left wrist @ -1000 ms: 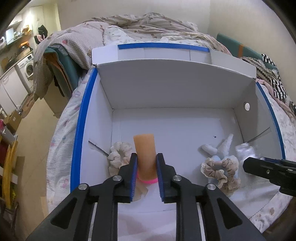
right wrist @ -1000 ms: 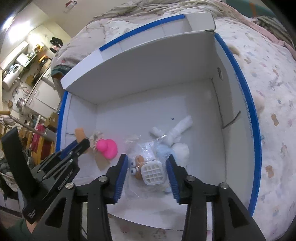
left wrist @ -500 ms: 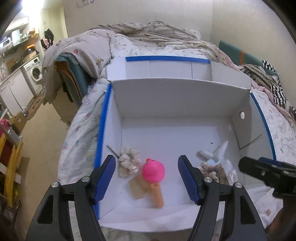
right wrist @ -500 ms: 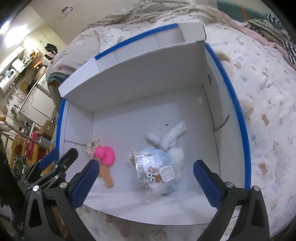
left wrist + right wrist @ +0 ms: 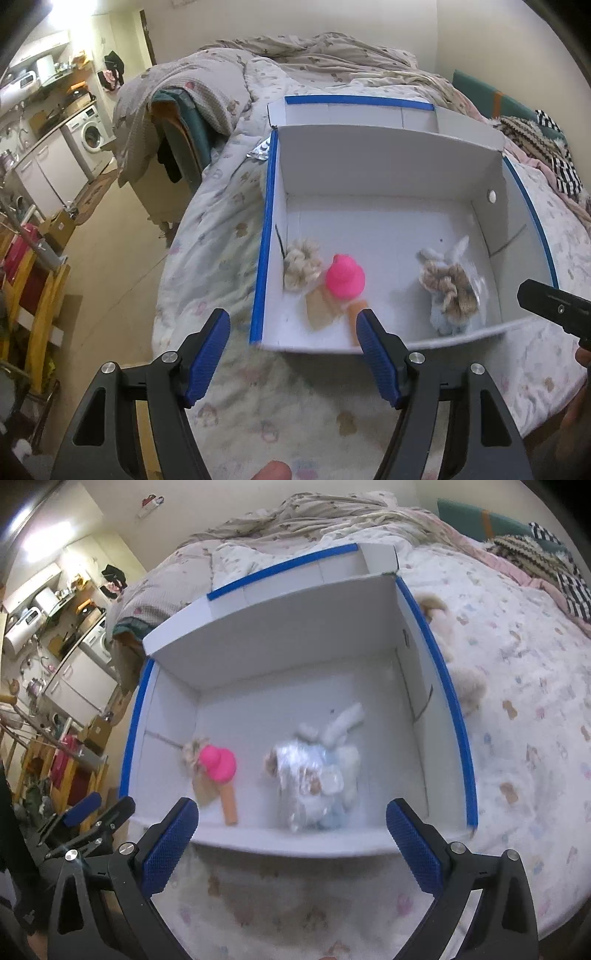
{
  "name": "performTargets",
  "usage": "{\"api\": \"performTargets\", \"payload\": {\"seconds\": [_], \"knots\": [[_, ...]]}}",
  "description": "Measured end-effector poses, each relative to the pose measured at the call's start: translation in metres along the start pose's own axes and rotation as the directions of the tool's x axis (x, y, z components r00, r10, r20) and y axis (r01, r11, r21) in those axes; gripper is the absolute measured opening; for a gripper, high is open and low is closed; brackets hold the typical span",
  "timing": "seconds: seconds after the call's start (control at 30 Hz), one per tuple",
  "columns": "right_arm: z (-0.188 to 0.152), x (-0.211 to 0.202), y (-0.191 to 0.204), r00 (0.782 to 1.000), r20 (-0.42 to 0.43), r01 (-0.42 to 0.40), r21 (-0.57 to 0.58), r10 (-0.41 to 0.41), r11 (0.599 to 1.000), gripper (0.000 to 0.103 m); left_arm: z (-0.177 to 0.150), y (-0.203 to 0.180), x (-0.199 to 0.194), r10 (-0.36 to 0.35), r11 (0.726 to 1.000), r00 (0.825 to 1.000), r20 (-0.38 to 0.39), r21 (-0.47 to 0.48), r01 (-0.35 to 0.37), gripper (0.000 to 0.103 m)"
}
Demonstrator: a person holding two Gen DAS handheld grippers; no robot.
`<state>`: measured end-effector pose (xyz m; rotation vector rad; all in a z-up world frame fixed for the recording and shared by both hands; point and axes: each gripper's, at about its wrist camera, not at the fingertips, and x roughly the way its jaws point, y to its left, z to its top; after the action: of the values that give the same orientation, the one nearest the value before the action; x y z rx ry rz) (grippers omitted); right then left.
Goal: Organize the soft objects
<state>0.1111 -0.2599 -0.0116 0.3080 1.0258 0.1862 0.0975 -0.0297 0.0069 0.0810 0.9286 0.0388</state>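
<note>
Pink duck (image 5: pixel 345 277) beyond empty left hand-held gripper (image 5: pixel 291 334)

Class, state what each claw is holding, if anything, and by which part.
Nothing is held: the left claw and right claw both stand open and empty in front of the white cardboard box.

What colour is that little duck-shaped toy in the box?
Bright pink. The duck toy shows best in the left wrist view, inside the white box.

I see a bed with a pale patterned quilt (image 5: pixel 517 738) filling the frame's centre and right; a white cardboard box with blue-taped rims (image 5: pixel 436 657) rests directly on it, centre frame.
</note>
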Motion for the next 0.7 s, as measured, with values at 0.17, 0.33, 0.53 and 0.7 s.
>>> {"api": "performTargets", "payload": {"seconds": [0.17, 0.33, 0.53, 0.7], "knots": [[-0.023, -0.010, 0.001, 1.000, 0.003, -0.006, 0.006, 0.006, 1.000, 0.103, -0.022, 0.001, -0.017, 0.007, 1.000, 1.000, 0.003, 0.006, -0.007, 0.080], [-0.046, -0.019, -0.001, 1.000, -0.001, -0.024, 0.040, 0.024, 0.999, 0.103, -0.042, 0.007, -0.028, -0.024, 1.000, 1.000, -0.019, -0.020, 0.024, 0.083], [-0.064, -0.032, 0.008, 0.999, 0.032, -0.024, 0.022, 0.024, 0.999, 0.103, -0.057, 0.016, -0.046, -0.046, 0.996, 0.999, 0.003, -0.077, 0.046, 0.089], [-0.071, -0.049, 0.017, 0.990, 0.142, -0.005, -0.009, 0.006, 1.000, 0.103, -0.065, 0.024, -0.076, -0.042, 0.990, 0.990, 0.133, -0.124, 0.059, 0.095]]}}
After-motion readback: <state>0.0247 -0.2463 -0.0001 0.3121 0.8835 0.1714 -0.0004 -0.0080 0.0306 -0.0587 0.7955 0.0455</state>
